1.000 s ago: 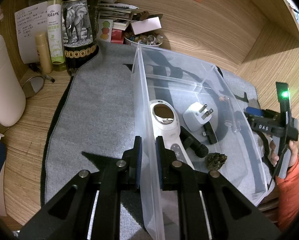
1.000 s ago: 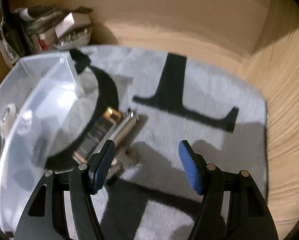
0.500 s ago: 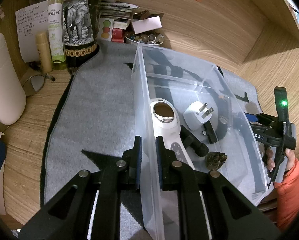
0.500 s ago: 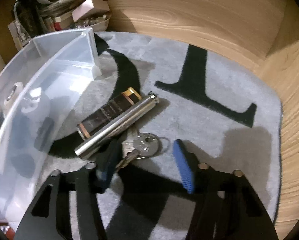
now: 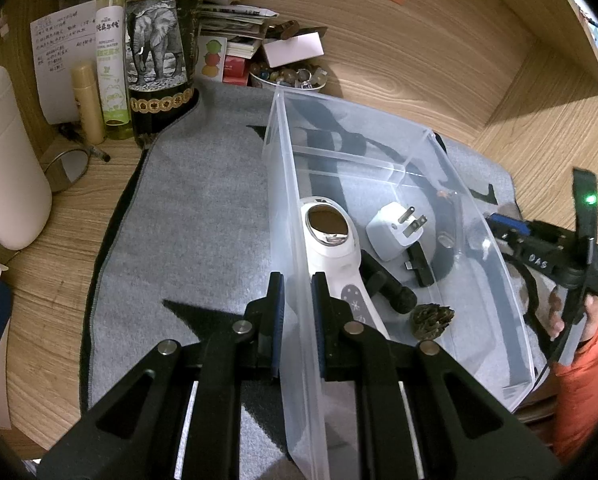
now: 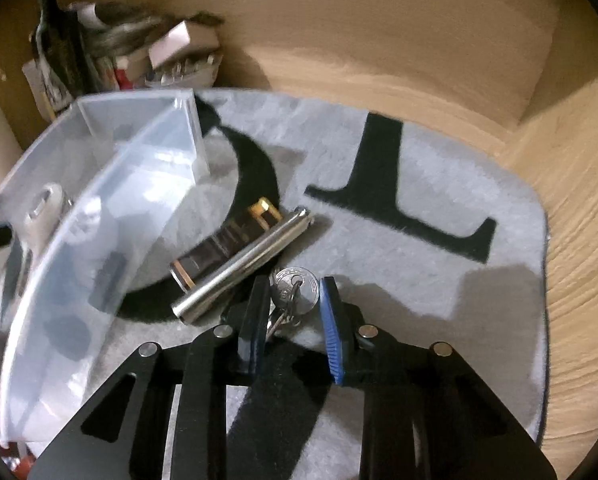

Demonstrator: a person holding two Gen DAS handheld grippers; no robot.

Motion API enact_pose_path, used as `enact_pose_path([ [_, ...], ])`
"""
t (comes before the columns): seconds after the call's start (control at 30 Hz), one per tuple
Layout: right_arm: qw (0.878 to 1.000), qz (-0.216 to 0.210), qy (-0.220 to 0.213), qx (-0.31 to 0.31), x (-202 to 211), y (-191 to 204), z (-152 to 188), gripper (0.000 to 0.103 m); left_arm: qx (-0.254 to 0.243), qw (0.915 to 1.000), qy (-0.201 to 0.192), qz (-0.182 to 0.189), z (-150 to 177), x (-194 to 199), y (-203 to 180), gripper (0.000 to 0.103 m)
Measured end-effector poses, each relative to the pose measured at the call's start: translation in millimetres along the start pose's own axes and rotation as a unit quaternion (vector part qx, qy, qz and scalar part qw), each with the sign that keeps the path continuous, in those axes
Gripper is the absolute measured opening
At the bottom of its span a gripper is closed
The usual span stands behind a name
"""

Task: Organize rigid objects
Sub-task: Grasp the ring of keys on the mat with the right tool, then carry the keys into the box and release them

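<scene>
My left gripper (image 5: 297, 288) is shut on the left wall of a clear plastic bin (image 5: 289, 216). The bin holds a white handheld device (image 5: 331, 240), a white plug adapter (image 5: 395, 226), a black cylinder (image 5: 387, 286), a small black adapter (image 5: 419, 266) and a pine cone (image 5: 433, 320). My right gripper (image 6: 293, 300) is on the grey mat right of the bin (image 6: 99, 200), its jaws narrowed around a set of keys (image 6: 297, 290) with a small gap still showing. A silver metal tube (image 6: 243, 266) and a dark gold-capped tube (image 6: 223, 244) lie just left of the keys.
Grey mat with black letters (image 6: 399, 184) on a wooden desk. At the back stand an elephant-print bottle (image 5: 155, 64), a green spray bottle (image 5: 111, 60), a bowl of trinkets (image 5: 287, 78) and boxes. A white object (image 5: 7, 160) is at the left. The right gripper's body (image 5: 559, 256) shows beside the bin.
My right gripper has moved down and forward onto the keys and its jaws have narrowed around them. My left gripper has stayed clamped on the bin wall.
</scene>
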State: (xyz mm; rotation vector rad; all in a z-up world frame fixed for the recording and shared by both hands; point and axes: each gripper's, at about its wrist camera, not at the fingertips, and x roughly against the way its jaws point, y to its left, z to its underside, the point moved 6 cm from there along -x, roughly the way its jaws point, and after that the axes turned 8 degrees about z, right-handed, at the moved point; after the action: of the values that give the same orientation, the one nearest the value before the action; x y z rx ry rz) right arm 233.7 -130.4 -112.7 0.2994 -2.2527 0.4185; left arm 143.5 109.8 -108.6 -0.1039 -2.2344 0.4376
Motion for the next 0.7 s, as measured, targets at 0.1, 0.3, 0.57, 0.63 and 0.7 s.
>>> enact_pose_path([
  [0.1, 1.0, 0.008, -0.011, 0.002, 5.9, -3.7, -5.2, 0.023, 0.0, 1.0, 0.0, 0.0, -0.1, 0.0, 0.0, 0.013],
  [0.3, 0.999, 0.01, -0.044, 0.001, 31.6, -5.6, -20.1, 0.023, 0.0, 1.0, 0.0, 0.0, -0.2, 0.0, 0.0, 0.013],
  [0.57, 0.995, -0.001, -0.101, 0.012, 73.8, 10.2, -45.9, 0.023, 0.0, 1.0, 0.0, 0.0, -0.5, -0.1, 0.0, 0.013],
  [0.63, 0.993, -0.006, -0.115, 0.019, 84.4, 17.9, -50.8, 0.023, 0.0, 1.0, 0.0, 0.0, -0.5, -0.1, 0.0, 0.013],
  [0.7, 0.992, -0.013, -0.127, 0.024, 93.6, 25.6, -54.2, 0.023, 0.0, 1.0, 0.0, 0.0, -0.4, 0.0, 0.1, 0.013],
])
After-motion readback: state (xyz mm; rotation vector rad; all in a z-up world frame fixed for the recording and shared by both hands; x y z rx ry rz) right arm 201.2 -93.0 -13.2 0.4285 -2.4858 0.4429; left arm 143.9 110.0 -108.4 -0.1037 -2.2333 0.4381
